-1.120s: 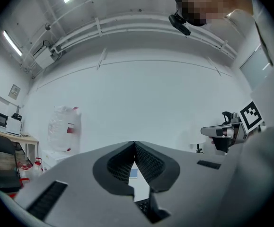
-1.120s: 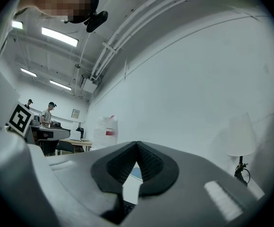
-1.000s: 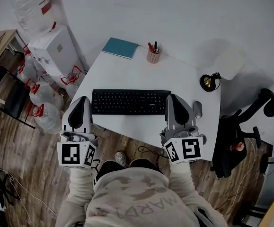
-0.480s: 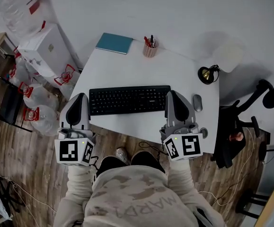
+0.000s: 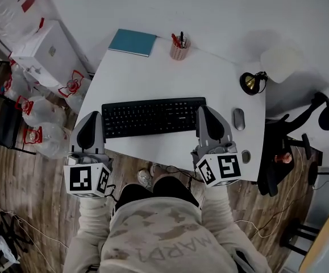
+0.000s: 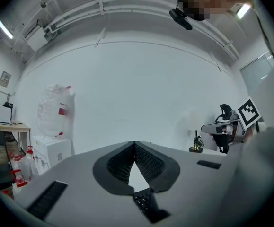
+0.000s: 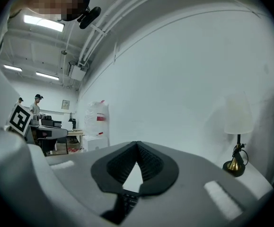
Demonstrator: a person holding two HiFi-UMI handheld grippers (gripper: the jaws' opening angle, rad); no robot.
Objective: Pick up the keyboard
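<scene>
The left hand-held gripper [image 5: 91,118] and right hand-held gripper [image 5: 205,111], both closed and empty, flank the keyboard [image 5: 151,116] on the bench [image 5: 147,73].

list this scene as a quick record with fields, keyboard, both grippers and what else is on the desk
keyboard: black, lying flat on the white desk, not lifted
left gripper: jaws shut, nothing between them, at the keyboard's left end
right gripper: jaws shut, nothing between them, at the keyboard's right end
contact with keyboard: cannot tell for either gripper
mouse: just right of the keyboard
teal notebook: far edge of desk
pen cup: beside the notebook
lamp: far right corner
</scene>
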